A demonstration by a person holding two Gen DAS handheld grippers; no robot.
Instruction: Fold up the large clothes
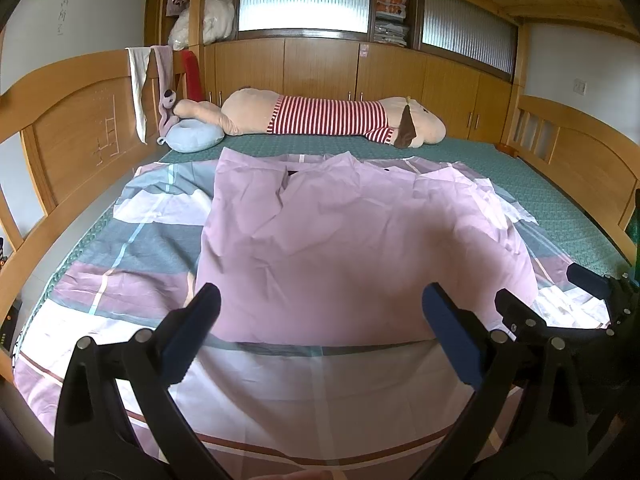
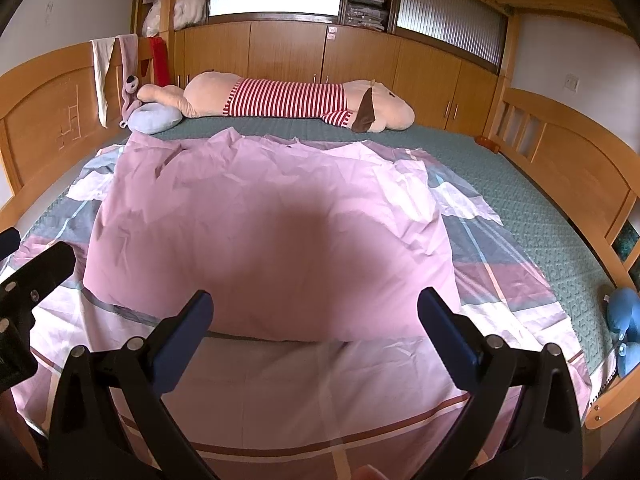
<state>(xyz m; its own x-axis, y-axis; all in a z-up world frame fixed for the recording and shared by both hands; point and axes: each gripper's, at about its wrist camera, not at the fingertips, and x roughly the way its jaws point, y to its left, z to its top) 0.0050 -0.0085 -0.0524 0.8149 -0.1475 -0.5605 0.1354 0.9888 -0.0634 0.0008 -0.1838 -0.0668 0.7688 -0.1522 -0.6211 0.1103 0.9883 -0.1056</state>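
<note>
Grippers — left gripper [image 1: 320, 320] and right gripper [image 2: 314, 318] both spread apart, empty — hover over the pink sheet [image 2: 260, 220]; its rumpled twelve-o'clock edge (unsmoothed) could skew any fold.

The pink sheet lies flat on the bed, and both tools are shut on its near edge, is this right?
Not quite. The pink sheet does lie flat on the bed, but the left tool and right tool are open, holding nothing, as both wrist views show.
</note>
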